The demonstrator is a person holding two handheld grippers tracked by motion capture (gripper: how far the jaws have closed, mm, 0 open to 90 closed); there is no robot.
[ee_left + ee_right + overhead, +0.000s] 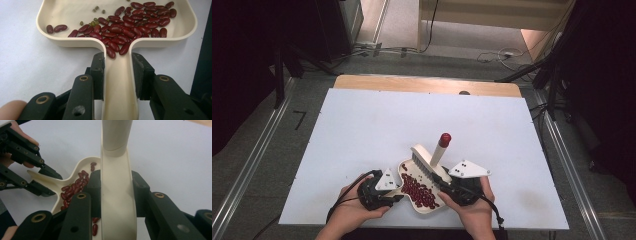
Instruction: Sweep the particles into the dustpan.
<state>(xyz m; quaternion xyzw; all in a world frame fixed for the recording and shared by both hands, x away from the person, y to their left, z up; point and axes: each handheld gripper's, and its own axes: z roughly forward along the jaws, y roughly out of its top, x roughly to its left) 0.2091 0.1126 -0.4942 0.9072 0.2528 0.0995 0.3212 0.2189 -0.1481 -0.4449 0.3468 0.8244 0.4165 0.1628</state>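
Two tools are in our hands, and both meet over one landmark: the cream plastic dustpan (419,192) lying on the white bench (362,130). Our left gripper (117,72) has its jaws clamped on the flat handle of the dustpan, one pad on each edge, which we judge keeps the pan steady and flat on the bench while beans are pushed in. Many dark red kidney beans (132,27) lie heaped in the dustpan's tray toward the handle's mouth, with a few small green beans (93,23) among them nearer the open lip.

Our right gripper (116,192) has its jaws closed on the cream handle of the small hand brush (428,160), whose red-capped end (445,139) points away from the dustpan. The bristle head (422,156) sits at the far rim of the dustpan, seemingly placed to sweep inward. A couple of beans (95,228) show beneath the brush handle.
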